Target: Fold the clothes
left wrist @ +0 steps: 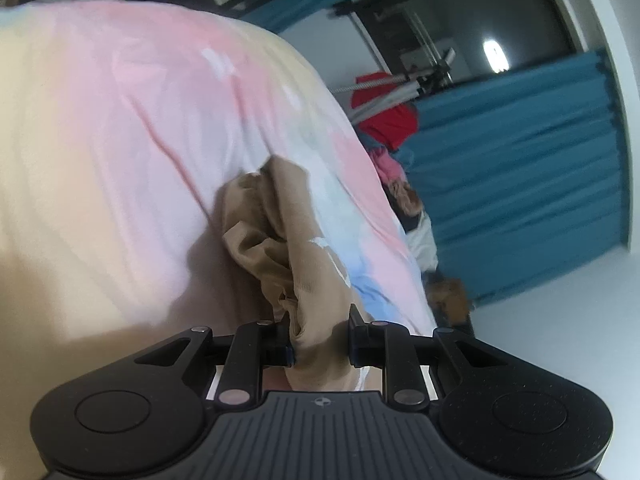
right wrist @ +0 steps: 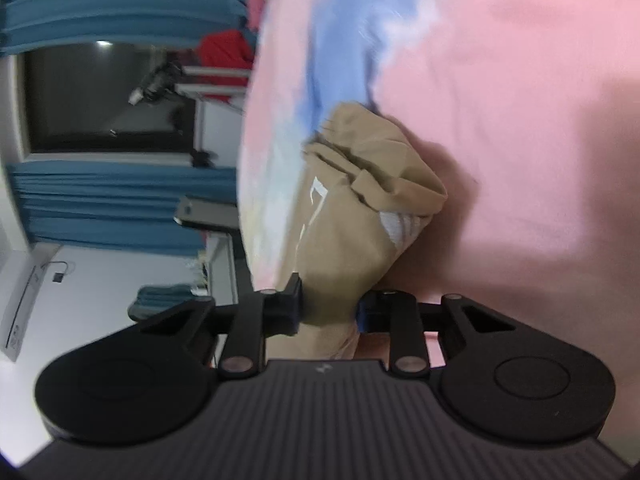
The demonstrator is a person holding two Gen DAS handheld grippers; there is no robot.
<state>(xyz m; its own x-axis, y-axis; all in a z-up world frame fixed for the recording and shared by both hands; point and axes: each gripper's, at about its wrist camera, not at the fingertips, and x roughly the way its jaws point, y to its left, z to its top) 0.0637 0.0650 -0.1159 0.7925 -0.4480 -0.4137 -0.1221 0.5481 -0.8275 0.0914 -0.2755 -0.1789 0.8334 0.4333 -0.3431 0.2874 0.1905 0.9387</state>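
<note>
A tan garment point(left wrist: 276, 248) with white print hangs bunched in front of a pastel pink, blue and yellow sheet point(left wrist: 120, 128). My left gripper point(left wrist: 320, 340) is shut on a bunched fold of it, the cloth filling the gap between the fingers. In the right wrist view the same tan garment point(right wrist: 360, 200) shows a white striped patch, and my right gripper point(right wrist: 328, 308) is shut on another part of it. The garment is lifted off the sheet point(right wrist: 500, 100) and crumpled. The rest of it is hidden below the grippers.
Blue curtains point(left wrist: 520, 184) and a dark window point(left wrist: 460, 28) stand behind. A pile of clothes with a red piece point(left wrist: 384, 116) sits on a rack near the curtain. A white wall unit point(right wrist: 28, 304) and a desk edge point(right wrist: 208, 212) show at the left of the right wrist view.
</note>
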